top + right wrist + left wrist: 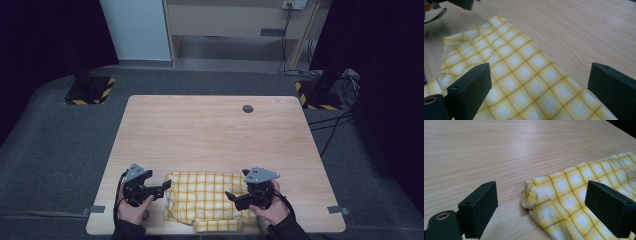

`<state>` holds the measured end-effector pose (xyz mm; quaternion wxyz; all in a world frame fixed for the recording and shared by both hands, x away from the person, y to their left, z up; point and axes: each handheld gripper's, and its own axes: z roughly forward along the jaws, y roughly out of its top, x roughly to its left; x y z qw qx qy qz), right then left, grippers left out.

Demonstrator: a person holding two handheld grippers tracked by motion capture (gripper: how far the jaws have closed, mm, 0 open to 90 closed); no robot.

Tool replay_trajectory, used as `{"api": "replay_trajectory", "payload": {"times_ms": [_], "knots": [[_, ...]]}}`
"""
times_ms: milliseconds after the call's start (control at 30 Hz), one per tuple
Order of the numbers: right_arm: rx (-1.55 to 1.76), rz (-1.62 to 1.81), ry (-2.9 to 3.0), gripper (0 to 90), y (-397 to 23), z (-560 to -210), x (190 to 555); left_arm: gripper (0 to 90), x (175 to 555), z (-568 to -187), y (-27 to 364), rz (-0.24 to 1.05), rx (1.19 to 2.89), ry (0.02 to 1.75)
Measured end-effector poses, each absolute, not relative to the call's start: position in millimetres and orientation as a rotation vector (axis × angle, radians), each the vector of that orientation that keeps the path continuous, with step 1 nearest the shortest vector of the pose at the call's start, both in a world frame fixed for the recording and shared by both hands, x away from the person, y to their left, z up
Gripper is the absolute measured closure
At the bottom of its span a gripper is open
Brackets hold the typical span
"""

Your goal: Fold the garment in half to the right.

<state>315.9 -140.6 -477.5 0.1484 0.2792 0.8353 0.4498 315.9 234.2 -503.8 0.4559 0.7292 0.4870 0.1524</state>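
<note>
A yellow checked cloth [205, 197] lies rumpled on the wooden table [210, 130] near its front edge, with a folded strip along its front hem. My left gripper [167, 186] sits at the cloth's left edge, jaws open; in the left gripper view the folded corner of the cloth [574, 182] lies between and just ahead of the jaws of my left gripper [542, 195], untouched. My right gripper [229, 196] hovers over the cloth's right part, pointing left. Its jaws stand open above the cloth [509, 55], with nothing between the fingers of my right gripper [541, 75].
A round grey grommet [247, 108] sits near the table's far edge. Two stand bases with yellow-black stripes [89, 90] [320, 95] stand on the floor beyond the table, with cables [340, 120] at the right. The left gripper's jaw [461, 3] shows at the right gripper view's top left.
</note>
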Motion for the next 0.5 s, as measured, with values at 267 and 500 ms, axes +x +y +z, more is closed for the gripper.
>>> {"api": "replay_trajectory", "payload": {"times_ms": [267,500], "knots": [[0.704,1.322,2.441,4.8,-115,-468,307,10.3,320,-506,235,0.343,1.797,1.21],[0.658,1.316,2.482,5.0,-97,-471,305,10.6,328,-511,231,0.297,1.795,1.217]]}}
